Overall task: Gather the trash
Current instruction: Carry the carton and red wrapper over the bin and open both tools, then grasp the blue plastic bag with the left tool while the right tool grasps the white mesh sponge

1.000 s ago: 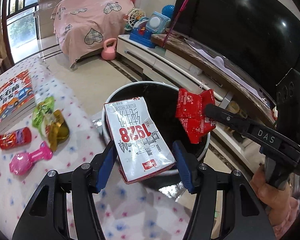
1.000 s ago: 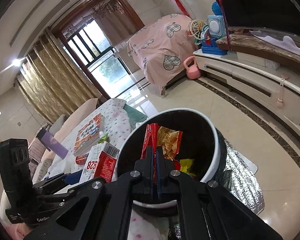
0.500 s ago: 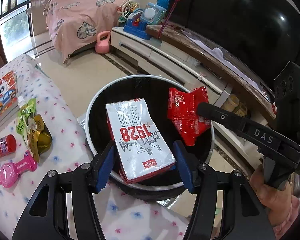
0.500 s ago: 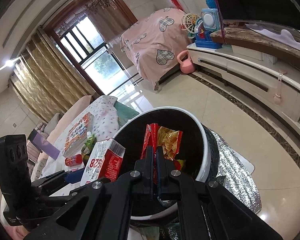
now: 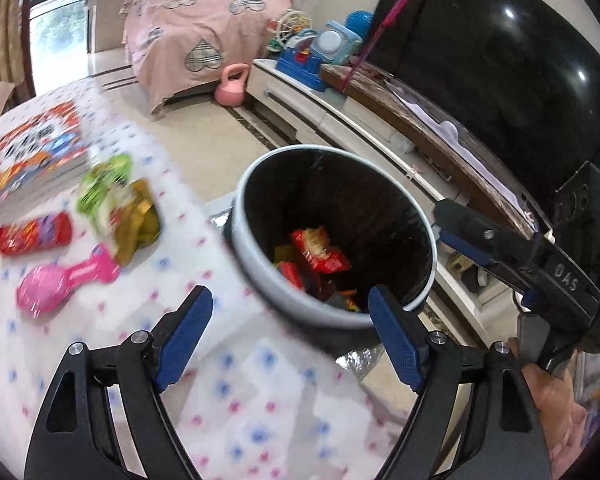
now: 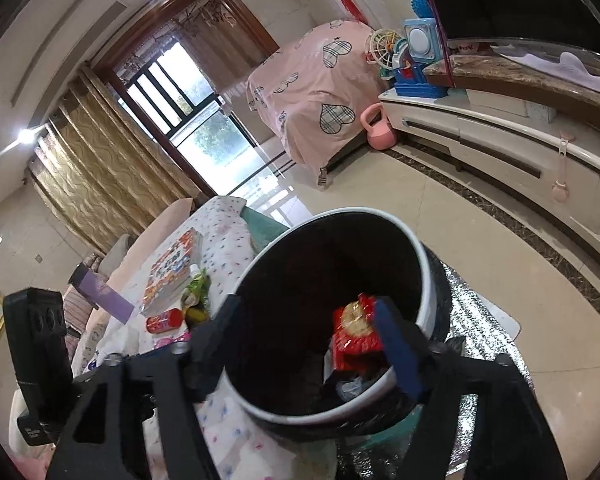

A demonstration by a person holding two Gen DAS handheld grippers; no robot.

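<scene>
Trash wrappers (image 5: 318,254) lie inside the bin (image 5: 260,280). Left gripper (image 5: 290,332) and right gripper (image 6: 300,336) are both opening, holding nothing.

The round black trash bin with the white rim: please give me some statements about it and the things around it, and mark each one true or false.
1. The round black trash bin with the white rim holds a red snack wrapper. True.
2. The left gripper holds a white carton. False: nothing is between its opening jaws.
3. A pink plastic bottle lies on the dotted white tablecloth. True.
4. The right gripper is shut on a wrapper. False: its jaws are opening and empty.
</scene>
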